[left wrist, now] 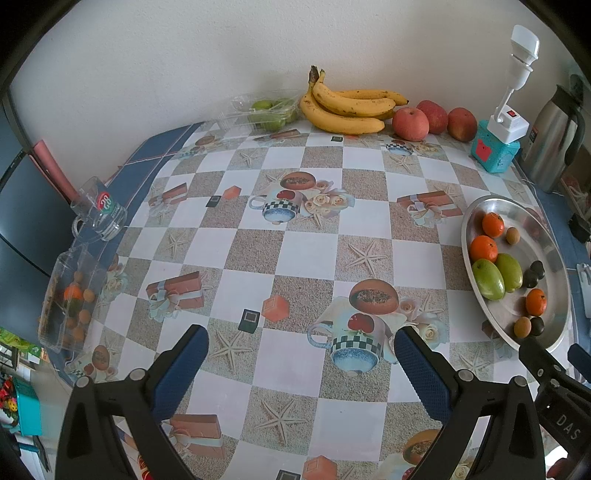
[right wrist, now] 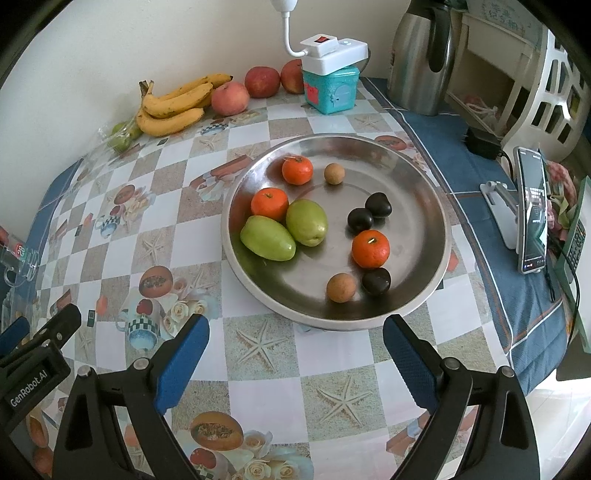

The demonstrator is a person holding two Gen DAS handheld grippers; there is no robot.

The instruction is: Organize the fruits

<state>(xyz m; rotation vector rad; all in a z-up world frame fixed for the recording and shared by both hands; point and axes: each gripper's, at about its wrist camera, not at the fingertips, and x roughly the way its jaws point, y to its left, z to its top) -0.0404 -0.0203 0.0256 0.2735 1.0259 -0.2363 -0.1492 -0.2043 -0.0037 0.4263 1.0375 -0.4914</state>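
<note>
A lamp [right wrist: 284, 5] is cut off at the top edge of the right view, only its bent neck showing. A clear box [left wrist: 72, 295] at the table's left edge blurs the small fruit inside. A clear tray [left wrist: 258, 110] by the wall hides part of some green fruit. The phone [right wrist: 533, 210] screen is too small to read

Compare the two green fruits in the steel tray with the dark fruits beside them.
The green fruits are large and oblong; the dark fruits are small and roundish. The green fruits are pale and matte, the dark fruits nearly black and glossy. The green fruits lie touching each other on the tray's left; of the three dark fruits, two touch and the third lies apart near the front. All rest loose in the steel tray.
</note>
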